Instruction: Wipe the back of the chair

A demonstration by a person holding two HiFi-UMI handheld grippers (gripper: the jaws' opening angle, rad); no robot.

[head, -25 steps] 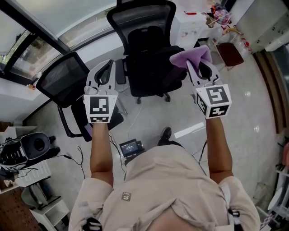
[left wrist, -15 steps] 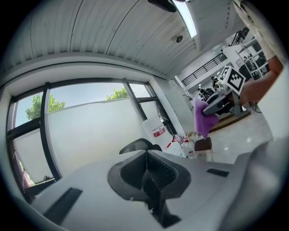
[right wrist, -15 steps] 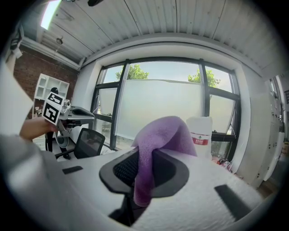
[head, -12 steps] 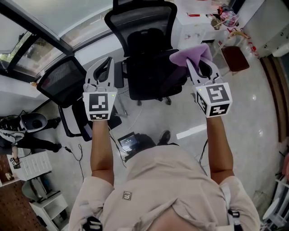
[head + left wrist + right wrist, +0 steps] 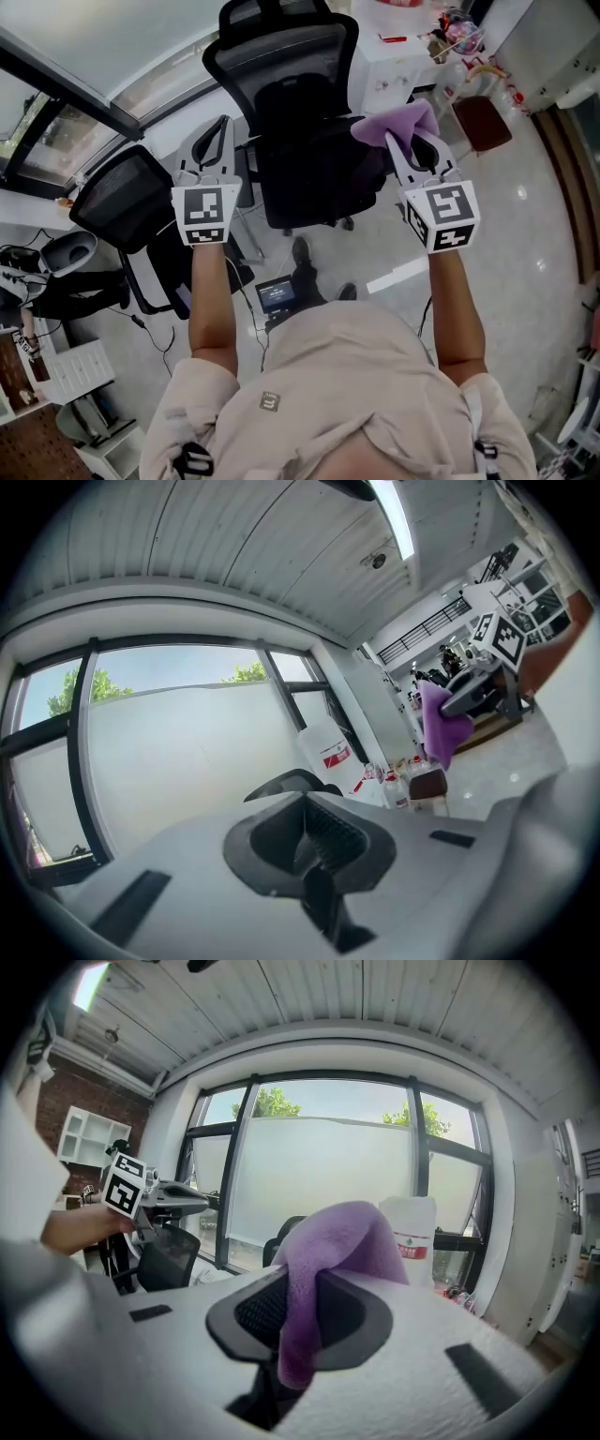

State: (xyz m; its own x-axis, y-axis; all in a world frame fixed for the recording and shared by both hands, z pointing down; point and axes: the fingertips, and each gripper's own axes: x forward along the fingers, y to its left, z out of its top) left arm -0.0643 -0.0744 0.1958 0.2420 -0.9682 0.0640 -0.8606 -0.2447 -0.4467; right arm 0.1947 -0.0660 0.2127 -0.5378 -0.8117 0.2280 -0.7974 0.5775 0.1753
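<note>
A black mesh office chair stands ahead of me, its back (image 5: 281, 52) facing away and its seat (image 5: 314, 164) toward me. My right gripper (image 5: 401, 139) hangs over the seat's right side, shut on a purple cloth (image 5: 396, 120) that drapes over its tip. The right gripper view shows the cloth (image 5: 330, 1241) folded down between the jaws. Left of the chair's armrest, my left gripper (image 5: 222, 127) is raised; its jaws meet with nothing in them (image 5: 305, 806). Neither gripper touches the chair back.
A second black mesh chair (image 5: 122, 187) stands at the left, under my left arm. Behind the chair is a white cabinet (image 5: 398, 56) with clutter, and a brown stool (image 5: 478, 112) to its right. A small screen device (image 5: 274, 296) and cables lie on the floor.
The view has moved forward toward the chair, which now looks larger and closer. Both grippers hold the same pose, the cloth still in the right one.
</note>
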